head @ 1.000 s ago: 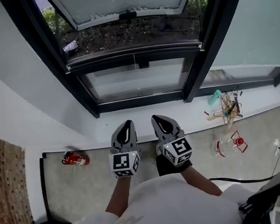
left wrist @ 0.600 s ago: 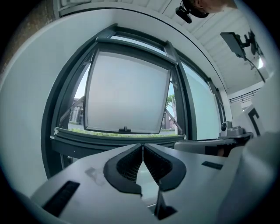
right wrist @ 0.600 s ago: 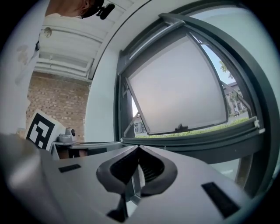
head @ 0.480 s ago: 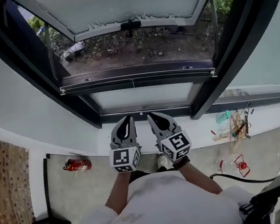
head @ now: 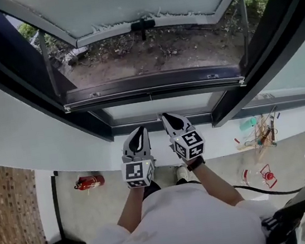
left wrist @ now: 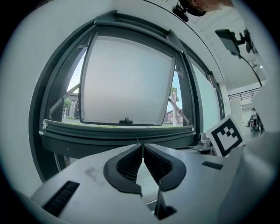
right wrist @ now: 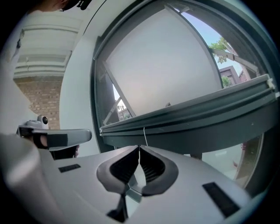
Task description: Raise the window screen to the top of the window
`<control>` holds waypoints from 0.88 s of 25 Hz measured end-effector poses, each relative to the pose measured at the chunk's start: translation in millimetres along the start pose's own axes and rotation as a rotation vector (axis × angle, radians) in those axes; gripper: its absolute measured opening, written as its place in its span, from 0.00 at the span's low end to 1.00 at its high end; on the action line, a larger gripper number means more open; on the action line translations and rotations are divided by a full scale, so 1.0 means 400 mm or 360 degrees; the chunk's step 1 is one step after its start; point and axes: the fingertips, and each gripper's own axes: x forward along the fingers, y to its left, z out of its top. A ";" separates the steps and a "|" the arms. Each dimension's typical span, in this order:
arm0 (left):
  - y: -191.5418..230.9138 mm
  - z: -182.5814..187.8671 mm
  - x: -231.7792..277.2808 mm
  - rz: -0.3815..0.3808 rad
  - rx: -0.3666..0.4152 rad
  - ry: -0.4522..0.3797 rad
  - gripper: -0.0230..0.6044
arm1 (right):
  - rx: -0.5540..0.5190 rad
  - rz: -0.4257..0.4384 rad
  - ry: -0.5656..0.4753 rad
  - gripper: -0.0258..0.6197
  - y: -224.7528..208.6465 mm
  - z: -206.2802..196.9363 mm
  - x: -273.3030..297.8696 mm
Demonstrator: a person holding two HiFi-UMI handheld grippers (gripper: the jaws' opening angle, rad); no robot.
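1. The window screen's dark bottom rail (head: 154,93) lies low in the window opening, just above the lower pane (head: 156,107), so the screen is far from the top. A thin white pull cord (right wrist: 144,135) hangs from the rail's middle.
2. The right tool (head: 168,115) is clenched, its jaws pressed together with nothing visible between them. Its tips sit just below the rail, and in the right gripper view the cord ends right above them.
3. The left tool (head: 138,133) is also clenched and empty. It sits beside the right one and a little further from the rail.
4. Neither tool appears to have a hold yet, so the lift seems not to have begun.
5. What could go wrong:
   - Closed jaws cannot take the cord or the rail, so they must part first.
   - The cord is thin and could slip from the pads.
   - Lifting off-centre could tilt the rail and jam it in its side tracks.
   - The outer sash (head: 141,2) stands open, so an overreach would pass outside.
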 end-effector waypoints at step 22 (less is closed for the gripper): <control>0.140 -0.007 0.100 -0.0270 0.0671 0.0151 0.07 | -0.0061 -0.0243 0.0354 0.14 -0.076 -0.233 0.285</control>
